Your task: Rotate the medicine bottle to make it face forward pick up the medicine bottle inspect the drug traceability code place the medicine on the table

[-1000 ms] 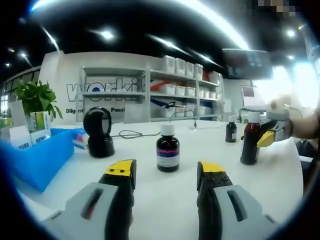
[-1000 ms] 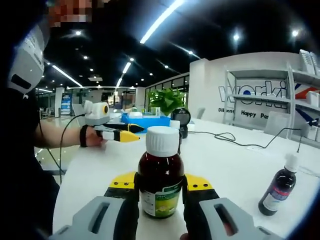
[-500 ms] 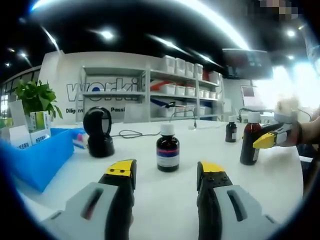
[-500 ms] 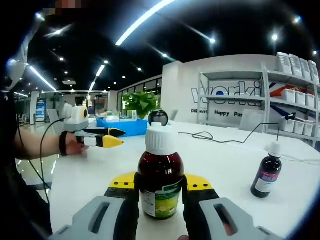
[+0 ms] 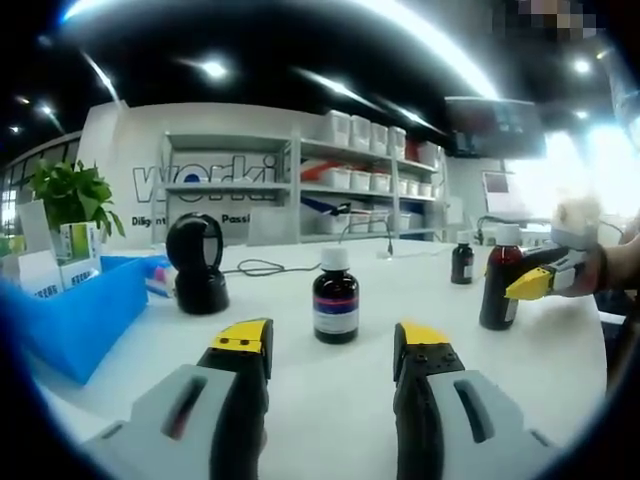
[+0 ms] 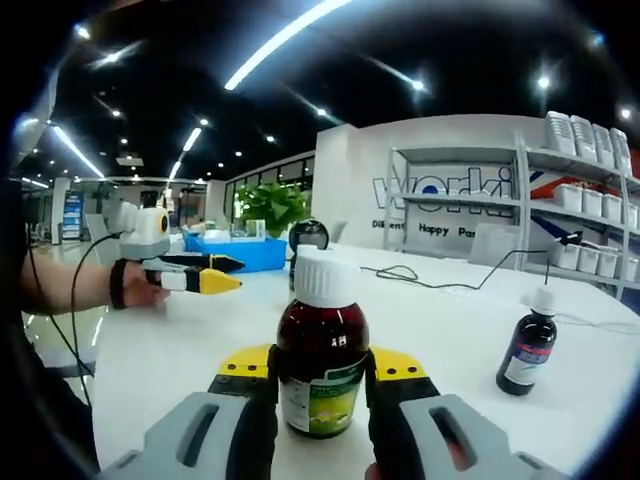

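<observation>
An amber medicine bottle [image 6: 322,365] with a white cap and a green label stands upright between the jaws of my right gripper [image 6: 322,372], which is shut on it. In the left gripper view the same bottle [image 5: 496,288] is at the right side of the white table [image 5: 330,400], with the right gripper [image 5: 528,283] on it, held by a hand. My left gripper [image 5: 330,345] hovers low over the table, open, with nothing between its yellow-tipped jaws. In the right gripper view the left gripper [image 6: 190,273] is at the left, held by a hand.
A dark bottle [image 5: 335,297] with a white cap stands ahead of the left gripper, a smaller dark bottle [image 5: 462,260] further back. A black scanner [image 5: 197,265] and a blue bin [image 5: 80,310] are at the left. A cable [image 5: 260,268] crosses the table; shelves line the back wall.
The right gripper has turned a little with the amber bottle still in its jaws, so its background has slid leftward. The left gripper has stayed still and open.
</observation>
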The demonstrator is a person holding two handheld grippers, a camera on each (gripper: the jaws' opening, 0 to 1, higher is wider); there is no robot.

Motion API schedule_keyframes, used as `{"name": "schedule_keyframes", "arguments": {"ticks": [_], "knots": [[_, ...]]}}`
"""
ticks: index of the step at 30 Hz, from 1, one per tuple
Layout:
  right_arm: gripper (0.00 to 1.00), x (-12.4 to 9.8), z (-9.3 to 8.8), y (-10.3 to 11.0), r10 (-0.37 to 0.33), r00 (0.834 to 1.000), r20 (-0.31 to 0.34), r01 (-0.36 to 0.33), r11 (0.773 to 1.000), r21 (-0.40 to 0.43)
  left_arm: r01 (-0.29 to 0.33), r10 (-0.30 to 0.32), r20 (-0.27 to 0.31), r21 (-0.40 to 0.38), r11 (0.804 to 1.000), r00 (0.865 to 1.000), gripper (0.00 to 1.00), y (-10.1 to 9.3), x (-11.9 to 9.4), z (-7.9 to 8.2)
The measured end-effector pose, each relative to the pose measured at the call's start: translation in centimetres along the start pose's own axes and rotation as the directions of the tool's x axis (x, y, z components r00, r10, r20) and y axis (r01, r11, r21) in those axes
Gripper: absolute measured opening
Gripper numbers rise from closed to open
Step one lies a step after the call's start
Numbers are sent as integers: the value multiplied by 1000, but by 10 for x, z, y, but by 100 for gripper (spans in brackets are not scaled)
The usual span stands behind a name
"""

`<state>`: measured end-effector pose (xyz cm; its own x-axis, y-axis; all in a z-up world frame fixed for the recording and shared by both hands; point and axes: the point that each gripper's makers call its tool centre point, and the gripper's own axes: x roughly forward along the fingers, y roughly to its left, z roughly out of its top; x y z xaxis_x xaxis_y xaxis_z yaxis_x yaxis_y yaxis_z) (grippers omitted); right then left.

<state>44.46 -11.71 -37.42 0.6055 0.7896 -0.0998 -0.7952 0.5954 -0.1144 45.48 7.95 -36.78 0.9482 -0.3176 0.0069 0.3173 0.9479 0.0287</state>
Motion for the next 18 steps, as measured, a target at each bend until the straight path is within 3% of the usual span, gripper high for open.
{"name": "schedule_keyframes", "arguments": {"ticks": [3, 7, 13, 18], "knots": [[45, 0, -3, 5, 28, 1000, -11, -28, 1000, 5, -1, 1, 0, -1, 1000, 1000, 39, 0, 0, 0], [46, -2, -8, 7, 51, 998, -35, -52, 998, -44, 0, 0, -2, -2, 1000, 1000, 39, 0, 0, 0], [43, -6, -4, 3, 135, 991, -14, -134, 989, 63, -1, 1, -4, -2, 1000, 1000, 39, 1, 0, -1], [41, -8, -6, 4, 240, 970, -33, -241, 970, -32, -2, 2, -5, -2, 1000, 1000, 39, 1, 0, -1]]}}
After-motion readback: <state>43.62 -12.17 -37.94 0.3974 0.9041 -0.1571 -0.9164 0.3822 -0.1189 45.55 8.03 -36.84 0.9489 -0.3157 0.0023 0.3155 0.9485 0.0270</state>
